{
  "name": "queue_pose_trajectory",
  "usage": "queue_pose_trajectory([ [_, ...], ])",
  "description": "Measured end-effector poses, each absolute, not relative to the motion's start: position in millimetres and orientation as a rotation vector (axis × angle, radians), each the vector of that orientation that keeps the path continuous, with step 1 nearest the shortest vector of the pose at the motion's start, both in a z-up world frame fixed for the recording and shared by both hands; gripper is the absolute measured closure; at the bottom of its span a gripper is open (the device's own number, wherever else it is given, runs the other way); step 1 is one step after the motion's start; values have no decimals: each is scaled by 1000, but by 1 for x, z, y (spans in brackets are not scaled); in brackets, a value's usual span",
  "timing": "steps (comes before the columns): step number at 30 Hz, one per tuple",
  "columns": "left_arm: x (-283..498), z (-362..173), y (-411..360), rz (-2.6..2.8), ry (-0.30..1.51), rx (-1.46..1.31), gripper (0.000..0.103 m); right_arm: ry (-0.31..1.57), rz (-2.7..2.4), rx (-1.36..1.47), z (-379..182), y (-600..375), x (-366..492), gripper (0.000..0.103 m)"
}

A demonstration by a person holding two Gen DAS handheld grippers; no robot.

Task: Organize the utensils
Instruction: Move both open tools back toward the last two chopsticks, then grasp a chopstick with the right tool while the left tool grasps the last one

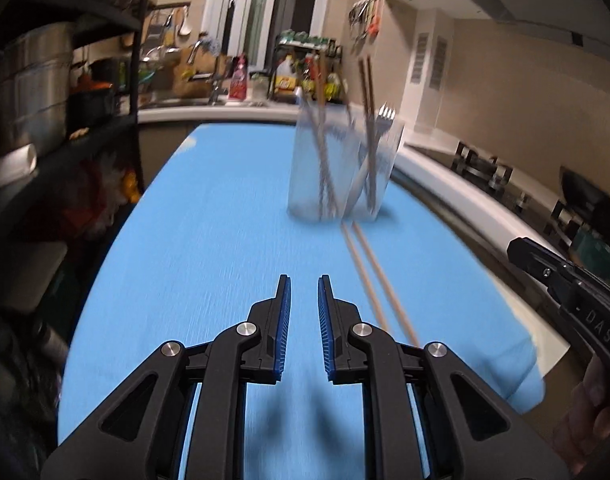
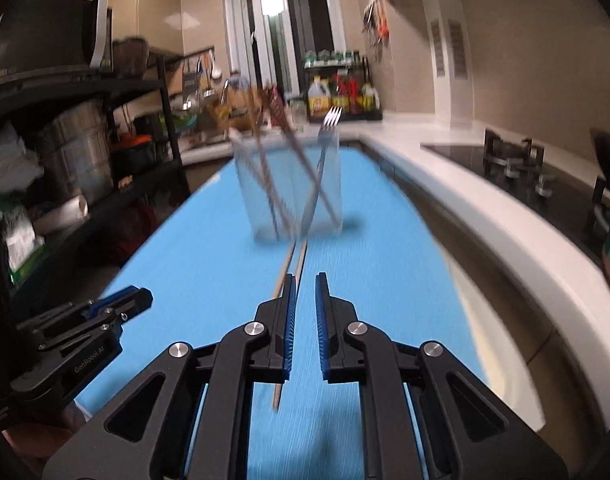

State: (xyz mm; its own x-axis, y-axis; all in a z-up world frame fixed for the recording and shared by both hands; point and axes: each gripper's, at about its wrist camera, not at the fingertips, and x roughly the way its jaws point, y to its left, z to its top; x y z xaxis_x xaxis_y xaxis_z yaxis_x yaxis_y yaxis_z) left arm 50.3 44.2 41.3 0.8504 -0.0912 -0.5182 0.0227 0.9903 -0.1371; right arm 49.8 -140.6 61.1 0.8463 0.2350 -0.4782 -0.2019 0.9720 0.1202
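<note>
A blue worktop (image 1: 209, 216) runs away from both cameras, blurred by motion. Toward its far end stand two clear plastic cups, touching side by side. The left cup (image 1: 311, 164) holds a pair of dark chopsticks leaning inside it. The right cup (image 1: 379, 168) holds a metal fork (image 1: 386, 114), tines up, together with another pair of dark chopsticks that rise above the rim. On the worktop in front of the cups lies a loose pair of light wooden chopsticks (image 1: 369, 276), side by side, one end near the base of the cups and the other reaching back toward the cameras.

The left tool (image 1: 305, 284) hovers over bare blue surface, left of the loose chopsticks; its blue-padded jaws stand almost closed, a narrow gap between them, nothing held. The right tool (image 2: 305, 282) hangs over the loose chopsticks, which pass under its left finger; its jaws are likewise nearly closed and grip nothing.

To the left stands a dark shelf rack (image 2: 105, 92) with a large steel pot (image 2: 75, 152). To the right a white counter edge (image 2: 485, 208) runs beside a black stove top (image 2: 525, 172). At the back are a sink tap and a rack of bottles (image 2: 339, 94).

Writing: "GetRobot.AI" on the left tool's body, and "DAS" on the right tool's body.
</note>
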Motion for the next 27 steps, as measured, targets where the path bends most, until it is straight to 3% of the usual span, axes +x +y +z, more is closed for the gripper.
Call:
queue_pose_trajectory([
  [7,25,7,46,-54,604,-114,89,624,274,52,20,-121,54,91],
  [21,25,0,41,-60,615,-89,89,717,282,9,-8,-110,63,86],
  [27,25,-1,35,-63,621,-82,89,710,247,-4,-9,-118,62,98],
])
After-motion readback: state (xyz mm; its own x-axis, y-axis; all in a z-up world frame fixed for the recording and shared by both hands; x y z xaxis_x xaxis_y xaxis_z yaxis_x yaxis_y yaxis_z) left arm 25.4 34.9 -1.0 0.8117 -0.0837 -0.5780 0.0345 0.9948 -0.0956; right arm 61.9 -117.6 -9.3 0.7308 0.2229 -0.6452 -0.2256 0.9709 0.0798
